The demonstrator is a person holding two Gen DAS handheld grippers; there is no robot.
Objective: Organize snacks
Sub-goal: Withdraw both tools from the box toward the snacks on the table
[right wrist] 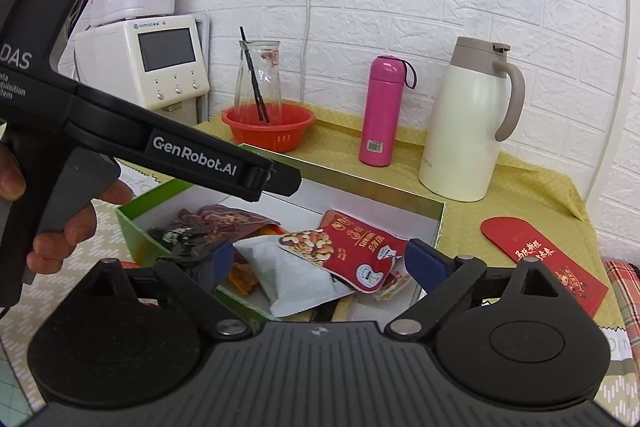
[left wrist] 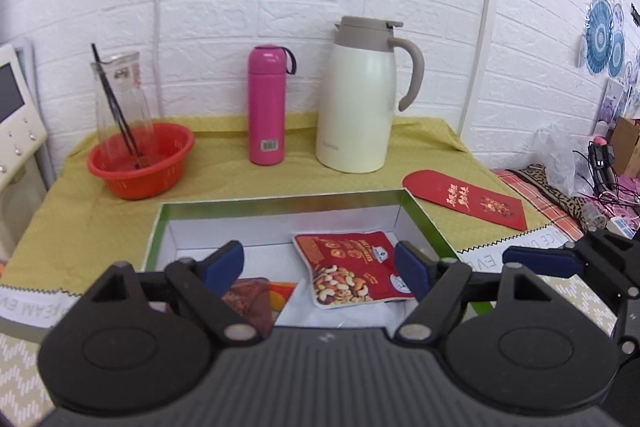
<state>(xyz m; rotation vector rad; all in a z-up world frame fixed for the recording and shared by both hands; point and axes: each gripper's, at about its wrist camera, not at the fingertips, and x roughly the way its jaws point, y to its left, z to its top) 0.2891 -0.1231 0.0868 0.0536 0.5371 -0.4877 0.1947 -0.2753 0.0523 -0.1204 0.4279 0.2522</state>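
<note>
I am holding both grippers spread wide and empty above the green-rimmed box (left wrist: 424, 217) on the yellow tablecloth (left wrist: 224, 179). The left gripper (left wrist: 320, 267) and the right gripper (right wrist: 320, 261) are gripping nothing. The red nut packet (right wrist: 354, 251) is lying inside the box, resting on a white packet (right wrist: 288, 275) beside dark snack bags (right wrist: 208, 223). A white jug (left wrist: 356, 107) is standing behind.

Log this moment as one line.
left gripper: open, empty | right gripper: open, empty | nut packet: in box | red envelope: on table, outside box
</note>
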